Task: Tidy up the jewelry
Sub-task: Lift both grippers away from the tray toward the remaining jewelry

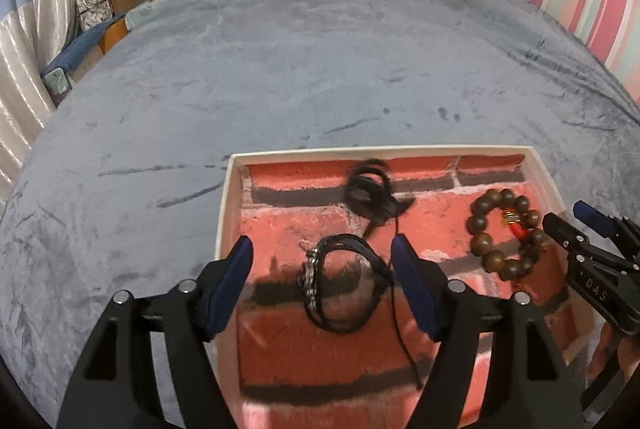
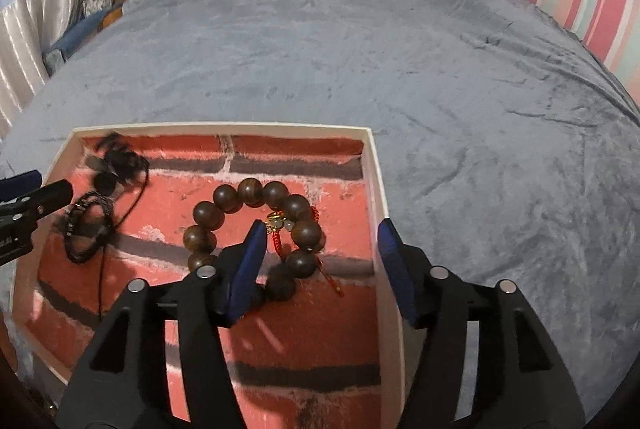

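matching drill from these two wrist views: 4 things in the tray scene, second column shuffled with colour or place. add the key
1. wooden bead bracelet
2. black cord bracelet
3. tray
4. blanket

A. grey, under the tray
B. white rim, brick-pattern floor
C. brown, at the tray's right side
D. between the left gripper's open fingers, lying on the tray floor

Pairs: 1-C, 2-D, 3-B, 4-A

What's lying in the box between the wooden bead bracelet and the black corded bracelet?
Nothing but a thin black cord trailing over the box's brick-patterned bottom, between the bead bracelet and black bracelet; the left wrist view shows it.
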Action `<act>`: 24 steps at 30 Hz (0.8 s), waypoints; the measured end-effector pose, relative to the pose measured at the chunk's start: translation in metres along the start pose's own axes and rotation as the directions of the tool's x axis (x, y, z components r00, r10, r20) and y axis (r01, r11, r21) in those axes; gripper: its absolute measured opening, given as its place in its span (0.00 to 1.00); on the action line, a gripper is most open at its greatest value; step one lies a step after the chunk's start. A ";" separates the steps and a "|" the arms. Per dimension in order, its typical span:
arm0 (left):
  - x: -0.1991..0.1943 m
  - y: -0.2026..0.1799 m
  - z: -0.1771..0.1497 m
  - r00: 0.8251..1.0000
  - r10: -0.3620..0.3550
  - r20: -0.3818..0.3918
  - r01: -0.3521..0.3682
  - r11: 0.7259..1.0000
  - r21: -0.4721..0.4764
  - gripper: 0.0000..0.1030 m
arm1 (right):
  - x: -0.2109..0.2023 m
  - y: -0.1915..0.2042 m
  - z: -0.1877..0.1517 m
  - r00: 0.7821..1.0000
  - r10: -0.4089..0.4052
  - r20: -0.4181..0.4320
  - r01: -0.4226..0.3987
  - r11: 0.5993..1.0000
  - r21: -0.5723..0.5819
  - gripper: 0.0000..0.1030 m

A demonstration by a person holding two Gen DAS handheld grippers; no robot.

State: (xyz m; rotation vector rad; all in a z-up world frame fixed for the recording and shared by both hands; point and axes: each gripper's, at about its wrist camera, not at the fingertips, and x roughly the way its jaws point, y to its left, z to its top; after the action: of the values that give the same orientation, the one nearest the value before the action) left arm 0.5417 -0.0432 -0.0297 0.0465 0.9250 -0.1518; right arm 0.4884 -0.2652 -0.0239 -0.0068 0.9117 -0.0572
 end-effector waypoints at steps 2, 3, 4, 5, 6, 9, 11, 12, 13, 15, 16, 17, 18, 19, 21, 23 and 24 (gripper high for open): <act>-0.025 0.002 -0.006 0.998 0.008 0.056 -0.009 1.000 0.001 0.69 | -0.018 -0.004 -0.004 0.999 0.002 0.035 -0.003 1.000 0.004 0.68; -0.038 0.003 -0.010 0.997 0.011 0.080 -0.011 1.000 -0.001 0.69 | -0.027 -0.006 -0.007 0.998 0.004 0.056 -0.004 1.000 0.006 0.70; -0.046 0.004 -0.013 0.995 0.010 0.096 -0.010 1.000 -0.004 0.73 | -0.040 -0.009 -0.011 0.996 0.009 0.083 -0.010 1.000 0.008 0.75; -0.063 0.006 -0.020 0.992 0.006 0.126 -0.005 1.000 -0.010 0.80 | -0.051 -0.011 -0.014 0.995 0.013 0.102 -0.014 1.000 0.009 0.79; -0.073 0.006 -0.024 0.989 0.008 0.147 -0.007 1.000 -0.012 0.83 | -0.061 -0.013 -0.018 0.993 0.015 0.119 -0.017 1.000 0.010 0.80; -0.115 0.006 -0.048 0.975 -0.005 0.221 0.007 1.000 -0.008 0.85 | -0.100 -0.022 -0.036 0.982 0.027 0.189 -0.031 0.999 0.015 0.89; -0.133 0.002 -0.062 0.970 -0.023 0.241 0.024 1.000 0.001 0.85 | -0.125 -0.026 -0.052 0.973 0.027 0.228 -0.031 0.999 0.015 0.95; -0.148 -0.001 -0.075 0.966 -0.028 0.258 0.026 1.000 0.013 0.85 | -0.136 -0.027 -0.060 0.970 0.027 0.243 -0.031 0.999 0.013 0.95; -0.156 -0.002 -0.083 0.963 -0.033 0.269 0.030 0.999 0.016 0.87 | -0.150 -0.029 -0.071 0.965 0.027 0.261 -0.030 1.000 0.009 0.96; -0.176 -0.007 -0.106 0.957 -0.049 0.286 0.048 0.999 0.011 0.93 | -0.172 -0.031 -0.091 0.957 0.025 0.288 -0.027 1.000 0.001 0.96; -0.185 -0.008 -0.116 0.954 -0.057 0.293 0.057 0.998 0.006 0.94 | -0.179 -0.031 -0.098 0.955 0.024 0.294 -0.026 1.000 0.000 0.96; -0.192 -0.009 -0.128 0.952 -0.064 0.299 0.066 0.998 0.003 0.94 | -0.188 -0.031 -0.109 0.953 0.026 0.303 -0.027 1.000 -0.002 0.96; -0.200 -0.011 -0.143 0.950 -0.067 0.305 0.071 0.997 -0.002 0.94 | -0.198 -0.031 -0.123 0.949 0.027 0.313 -0.029 1.000 0.001 0.96; -0.205 -0.014 -0.156 0.950 -0.065 0.305 0.069 0.998 -0.002 0.95 | -0.206 -0.032 -0.135 0.946 0.023 0.323 -0.026 1.000 0.004 0.96; -0.214 -0.019 -0.180 0.950 -0.053 0.308 0.057 0.998 -0.005 0.95 | -0.214 -0.032 -0.154 0.943 0.011 0.332 -0.012 1.000 0.001 0.96; -0.220 -0.021 -0.200 0.951 -0.044 0.306 0.051 0.999 -0.015 0.95 | -0.223 -0.031 -0.177 0.941 -0.020 0.338 0.023 1.000 -0.005 0.96; -0.223 -0.022 -0.211 0.950 -0.048 0.309 0.056 0.998 -0.018 0.95 | -0.227 -0.032 -0.186 0.940 -0.027 0.339 0.032 0.999 -0.009 0.96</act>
State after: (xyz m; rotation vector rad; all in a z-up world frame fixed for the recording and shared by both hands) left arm 0.2391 -0.0179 0.0222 -0.0264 0.6149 -0.1894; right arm 0.2006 -0.2817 0.0425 -0.0422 0.5659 -0.0749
